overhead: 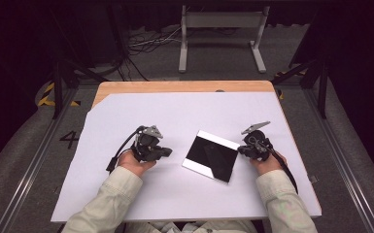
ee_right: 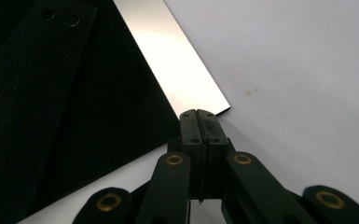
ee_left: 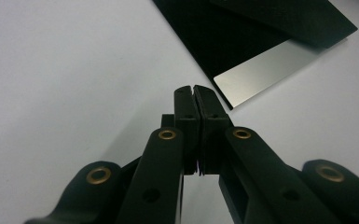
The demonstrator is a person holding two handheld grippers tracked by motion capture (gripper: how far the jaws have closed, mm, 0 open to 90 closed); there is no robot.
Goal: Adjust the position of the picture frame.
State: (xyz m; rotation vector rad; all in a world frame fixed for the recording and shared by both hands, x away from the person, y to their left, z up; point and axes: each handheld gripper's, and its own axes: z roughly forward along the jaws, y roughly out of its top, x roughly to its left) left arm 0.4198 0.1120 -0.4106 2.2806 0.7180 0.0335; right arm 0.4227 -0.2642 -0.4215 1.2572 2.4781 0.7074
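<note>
A square, mirror-like plate [overhead: 211,156] lies flat on the white sheet, turned a little, mostly reflecting black with a bright strip along its far edge. My left gripper [overhead: 168,153] rests on the sheet to the plate's left, jaws pressed together with nothing between them. In the left gripper view its tips [ee_left: 195,91] sit just short of the plate's bright corner [ee_left: 265,70]. My right gripper [overhead: 240,149] is shut at the plate's right edge. In the right gripper view its tips [ee_right: 197,115] are at the corner of the plate [ee_right: 98,93]; whether they touch it I cannot tell.
The white sheet [overhead: 175,116] covers most of a wooden table, whose bare wood [overhead: 175,87] shows along the far edge. Beyond it a grey metal stand [overhead: 221,29] and cables lie on the floor. Pale sleeves come in from the bottom.
</note>
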